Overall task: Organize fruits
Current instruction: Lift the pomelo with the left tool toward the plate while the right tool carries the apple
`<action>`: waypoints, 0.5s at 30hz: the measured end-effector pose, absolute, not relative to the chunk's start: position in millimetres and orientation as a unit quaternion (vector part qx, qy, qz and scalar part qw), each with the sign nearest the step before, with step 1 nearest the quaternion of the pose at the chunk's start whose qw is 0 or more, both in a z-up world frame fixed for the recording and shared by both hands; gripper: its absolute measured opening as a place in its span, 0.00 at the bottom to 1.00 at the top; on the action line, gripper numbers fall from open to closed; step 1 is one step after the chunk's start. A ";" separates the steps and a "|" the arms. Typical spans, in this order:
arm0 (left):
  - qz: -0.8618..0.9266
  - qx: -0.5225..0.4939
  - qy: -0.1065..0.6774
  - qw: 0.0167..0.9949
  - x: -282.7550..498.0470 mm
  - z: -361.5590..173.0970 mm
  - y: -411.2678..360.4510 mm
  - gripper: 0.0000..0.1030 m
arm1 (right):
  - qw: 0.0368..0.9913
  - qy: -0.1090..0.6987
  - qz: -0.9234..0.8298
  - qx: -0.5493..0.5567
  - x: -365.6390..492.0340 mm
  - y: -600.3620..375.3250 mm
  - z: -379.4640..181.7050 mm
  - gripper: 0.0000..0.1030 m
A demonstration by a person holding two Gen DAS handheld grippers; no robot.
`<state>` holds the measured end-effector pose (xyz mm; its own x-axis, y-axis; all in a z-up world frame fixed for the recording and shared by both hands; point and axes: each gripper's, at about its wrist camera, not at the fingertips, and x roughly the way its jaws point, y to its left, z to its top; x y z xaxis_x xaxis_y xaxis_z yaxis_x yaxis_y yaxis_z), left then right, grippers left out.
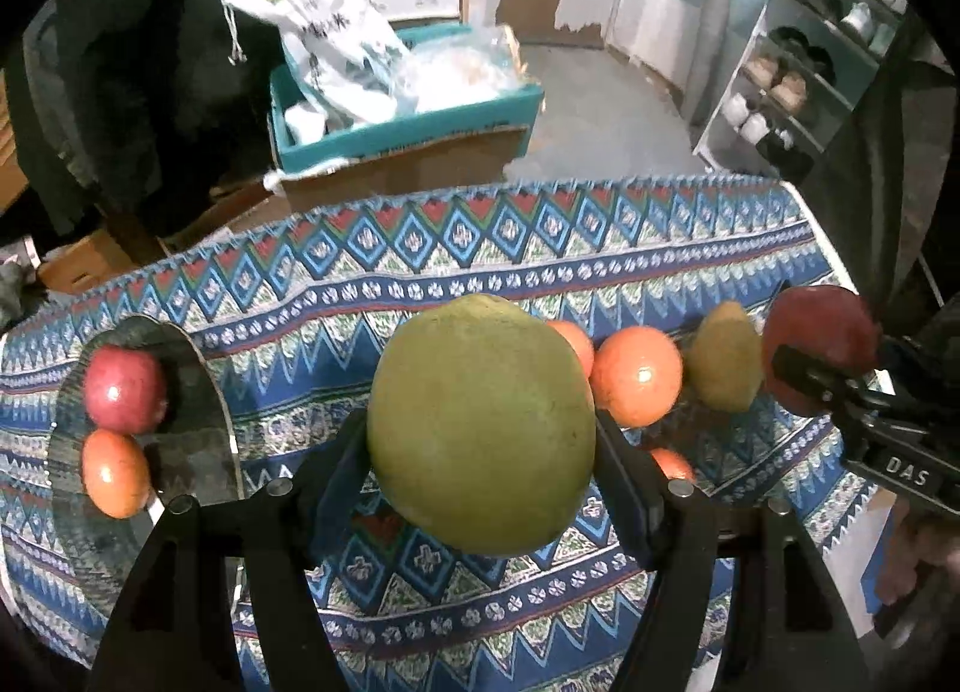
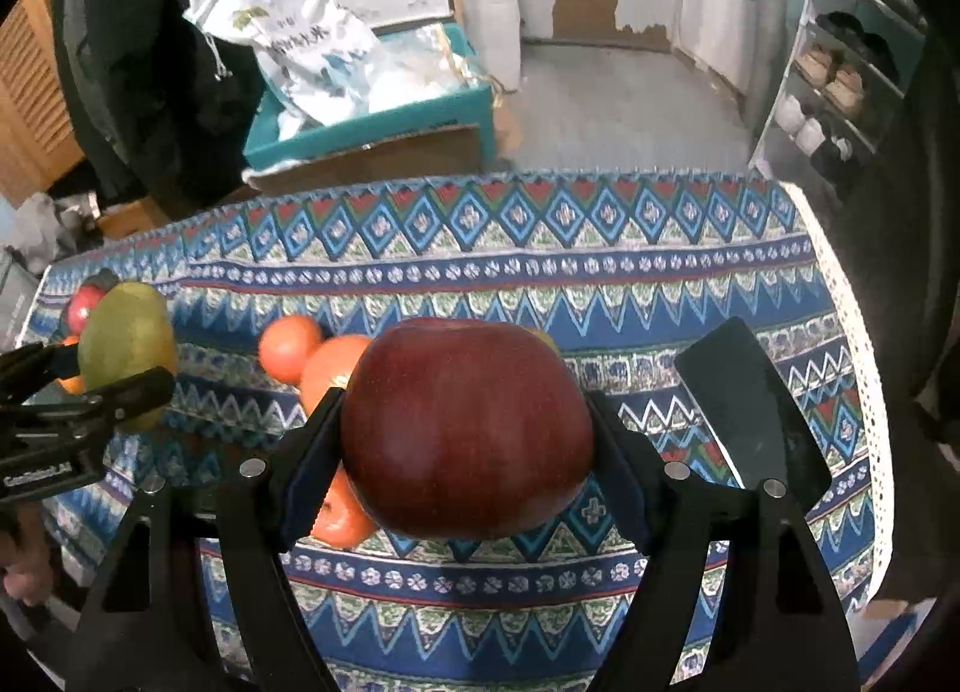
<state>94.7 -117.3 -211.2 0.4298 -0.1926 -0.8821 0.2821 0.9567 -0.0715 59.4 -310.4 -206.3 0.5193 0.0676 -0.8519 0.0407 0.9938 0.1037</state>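
My left gripper is shut on a large green fruit and holds it above the patterned tablecloth. In the right wrist view, my right gripper is shut on a big red apple, also clear of the cloth. A glass plate at the left carries a red apple and an orange. Loose on the cloth between the grippers lie oranges and a smaller green fruit. One more orange shows beneath the red apple.
A dark glassy plate lies on the right part of the table. Behind the table's far edge stands a teal box with white bags. A shoe rack is at the far right, and a lace-trimmed cloth edge marks the right side.
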 end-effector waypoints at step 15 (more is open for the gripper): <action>-0.144 0.018 0.472 0.870 71.4 -153.9 -89.8 0.71 | 0.901 0.431 0.016 0.053 49.9 -294.4 -146.3 0.75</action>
<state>71.4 -89.8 -153.9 0.5128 -0.2339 -0.8260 0.2682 0.9576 -0.1047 49.9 -294.4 -146.3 0.6278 0.0745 -0.7748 0.0174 0.9938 0.1097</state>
